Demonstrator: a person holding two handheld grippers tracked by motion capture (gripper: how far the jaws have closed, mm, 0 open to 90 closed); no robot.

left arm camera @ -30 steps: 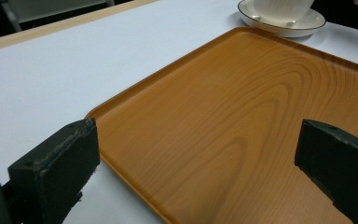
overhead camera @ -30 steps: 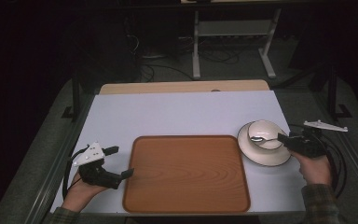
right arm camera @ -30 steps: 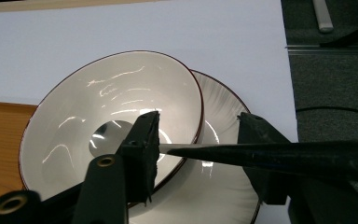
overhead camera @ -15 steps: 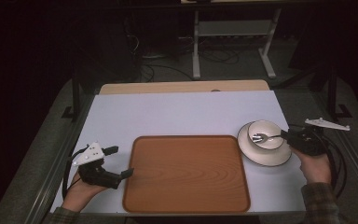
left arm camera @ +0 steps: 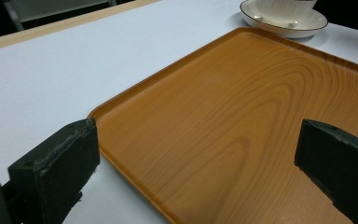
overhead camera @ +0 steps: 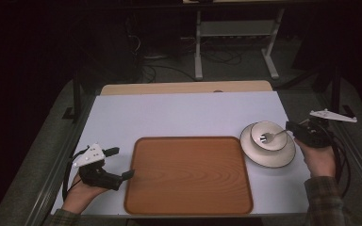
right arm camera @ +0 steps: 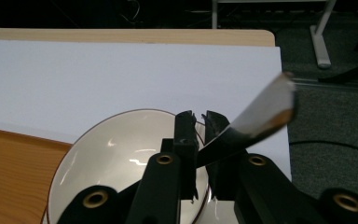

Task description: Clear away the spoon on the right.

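A white bowl (overhead camera: 268,132) stands on a white plate (overhead camera: 273,157) at the right of the table. A metal spoon (overhead camera: 269,137) rests with its head inside the bowl. My right gripper (overhead camera: 291,127) is shut on the spoon's handle just past the plate's right rim. In the right gripper view the handle (right arm camera: 261,114) sticks up to the right from between the shut jaws (right arm camera: 200,122), above the bowl (right arm camera: 116,163). My left gripper (overhead camera: 121,162) stands open at the left edge of the wooden tray (overhead camera: 188,176), with nothing between its fingers. The tray (left arm camera: 242,116) lies bare.
The plate and bowl (left arm camera: 284,16) sit just beyond the tray's far right corner. White table surface (overhead camera: 184,115) stretches behind the tray. A metal stand (overhead camera: 235,33) and cables lie on the dark floor beyond the table.
The right hand has shifted slightly and the spoon's head has settled a little inside the bowl. The left gripper has stayed in place.
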